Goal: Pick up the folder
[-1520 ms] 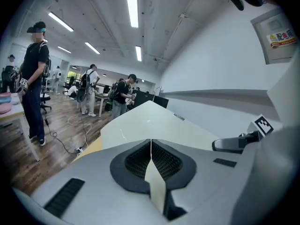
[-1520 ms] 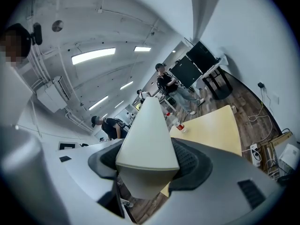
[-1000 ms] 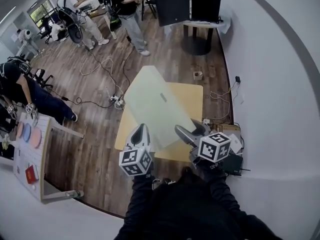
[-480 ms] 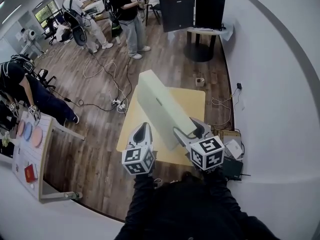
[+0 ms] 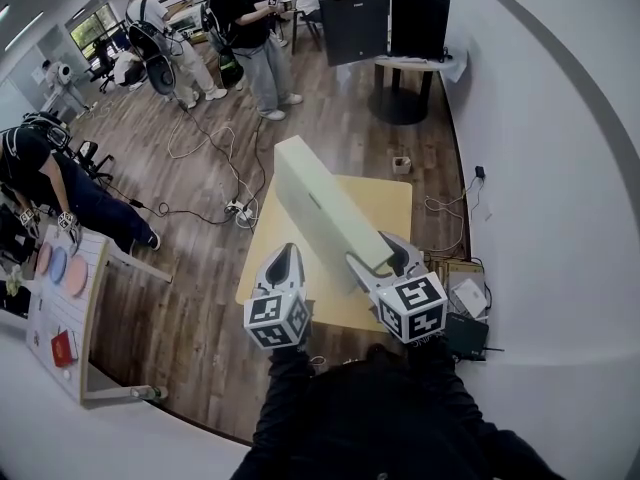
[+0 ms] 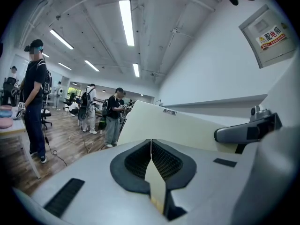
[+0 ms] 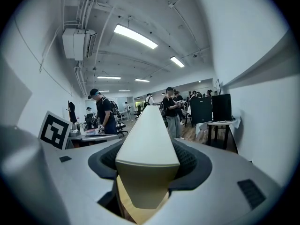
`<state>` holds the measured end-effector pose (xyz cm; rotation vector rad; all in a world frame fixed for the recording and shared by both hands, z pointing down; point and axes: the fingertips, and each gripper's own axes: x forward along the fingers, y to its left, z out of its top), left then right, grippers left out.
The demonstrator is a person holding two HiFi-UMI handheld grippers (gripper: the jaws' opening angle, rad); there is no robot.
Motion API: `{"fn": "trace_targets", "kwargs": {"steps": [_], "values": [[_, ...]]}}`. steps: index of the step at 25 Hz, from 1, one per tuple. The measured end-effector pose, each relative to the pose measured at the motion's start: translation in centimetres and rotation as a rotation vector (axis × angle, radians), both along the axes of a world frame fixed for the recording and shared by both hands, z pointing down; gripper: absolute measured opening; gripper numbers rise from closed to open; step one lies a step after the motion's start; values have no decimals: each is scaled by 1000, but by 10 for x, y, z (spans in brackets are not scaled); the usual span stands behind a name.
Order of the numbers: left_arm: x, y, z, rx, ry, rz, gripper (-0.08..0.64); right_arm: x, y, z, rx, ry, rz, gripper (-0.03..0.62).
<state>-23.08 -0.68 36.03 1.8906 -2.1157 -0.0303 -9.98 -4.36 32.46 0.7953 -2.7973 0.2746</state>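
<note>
A pale cream box-type folder [image 5: 322, 211] hangs edge-up over the yellow table [image 5: 385, 200], its near end clamped in my right gripper [image 5: 383, 259]. In the right gripper view its thick spine [image 7: 148, 139] runs straight away from me, and both pads press on its sides. My left gripper [image 5: 284, 256] hovers just left of the folder, apart from it, with its jaws shut and nothing between them. From the left gripper view [image 6: 151, 146] I see the folder's broad face [image 6: 180, 127] and one right finger [image 6: 243, 131] on it.
Wooden floor with loose cables [image 5: 200, 133] lies beyond the table. Several people [image 5: 250, 28] stand at the back near black cabinets [image 5: 385, 13]. A white table [image 5: 65, 298] with coloured discs is at the left. A white wall and dark boxes [image 5: 465, 333] are at the right.
The folder has rolled from lying broad-face-up to standing on its edge and has risen a little in my right gripper. The left gripper has hardly moved.
</note>
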Motion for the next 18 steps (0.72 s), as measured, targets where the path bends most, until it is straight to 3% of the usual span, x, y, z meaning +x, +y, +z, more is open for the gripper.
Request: {"fn": "trace_targets", "kwargs": {"steps": [18], "values": [[0, -13, 3, -10, -3, 15, 34, -4, -8, -4, 31, 7, 22, 298]]}}
